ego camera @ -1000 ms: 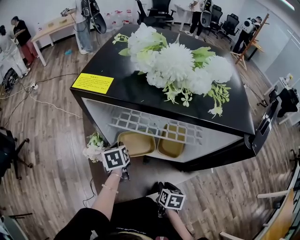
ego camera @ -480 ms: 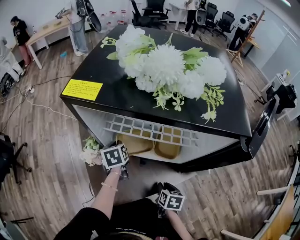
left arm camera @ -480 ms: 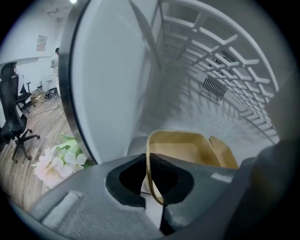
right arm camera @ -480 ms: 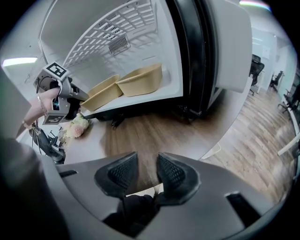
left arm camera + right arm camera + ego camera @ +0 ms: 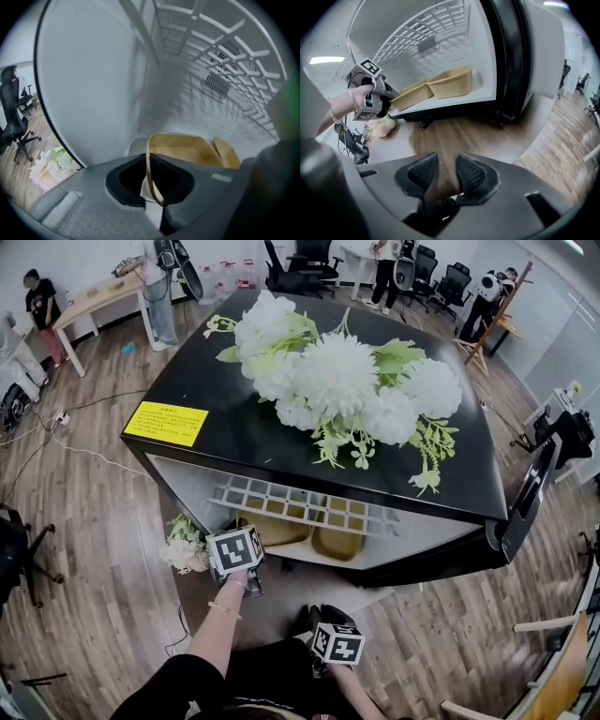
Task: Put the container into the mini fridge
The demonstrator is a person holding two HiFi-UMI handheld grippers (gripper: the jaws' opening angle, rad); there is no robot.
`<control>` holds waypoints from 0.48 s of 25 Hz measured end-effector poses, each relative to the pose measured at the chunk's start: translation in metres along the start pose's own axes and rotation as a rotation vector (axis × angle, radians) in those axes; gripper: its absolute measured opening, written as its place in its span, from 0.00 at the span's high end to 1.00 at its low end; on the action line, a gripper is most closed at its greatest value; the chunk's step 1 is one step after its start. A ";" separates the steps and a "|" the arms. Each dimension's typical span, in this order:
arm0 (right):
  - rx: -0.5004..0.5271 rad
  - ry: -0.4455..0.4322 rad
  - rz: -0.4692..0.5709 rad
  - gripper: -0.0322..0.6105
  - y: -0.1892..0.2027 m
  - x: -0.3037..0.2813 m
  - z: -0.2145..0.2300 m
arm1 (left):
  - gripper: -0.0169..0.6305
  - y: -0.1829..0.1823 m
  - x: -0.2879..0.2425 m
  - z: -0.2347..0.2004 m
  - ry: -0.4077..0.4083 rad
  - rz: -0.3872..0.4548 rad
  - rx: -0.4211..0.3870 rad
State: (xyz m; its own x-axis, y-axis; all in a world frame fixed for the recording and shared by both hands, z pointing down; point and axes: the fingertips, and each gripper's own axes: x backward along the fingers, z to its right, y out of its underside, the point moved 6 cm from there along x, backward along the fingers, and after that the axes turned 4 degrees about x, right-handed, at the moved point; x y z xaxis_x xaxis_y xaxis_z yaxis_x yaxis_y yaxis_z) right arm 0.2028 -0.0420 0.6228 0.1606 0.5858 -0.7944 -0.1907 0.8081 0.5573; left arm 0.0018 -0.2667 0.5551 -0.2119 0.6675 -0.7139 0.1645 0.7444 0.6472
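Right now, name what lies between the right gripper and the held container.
Bare wooden floor, then the fridge's base, seen in the right gripper view; the right gripper is open, the container pinched by the left gripper.

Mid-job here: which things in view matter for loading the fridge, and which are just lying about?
Job: mini fridge, open; container, its rim pinched by left gripper; right gripper, open and empty.
Lying about: second container inside the fridge; white flowers on top; small bouquet on the floor; yellow label.
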 end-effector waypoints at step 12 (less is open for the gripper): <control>-0.008 0.012 0.010 0.73 -0.004 -0.001 0.002 | 0.93 -0.001 -0.005 -0.001 -0.053 0.030 -0.031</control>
State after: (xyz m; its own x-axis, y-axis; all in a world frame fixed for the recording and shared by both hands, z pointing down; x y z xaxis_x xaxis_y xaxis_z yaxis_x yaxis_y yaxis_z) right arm 0.2049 -0.0452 0.6216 0.1474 0.5926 -0.7919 -0.1995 0.8020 0.5631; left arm 0.0016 -0.2714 0.5584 -0.1557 0.6899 -0.7069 0.1401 0.7238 0.6756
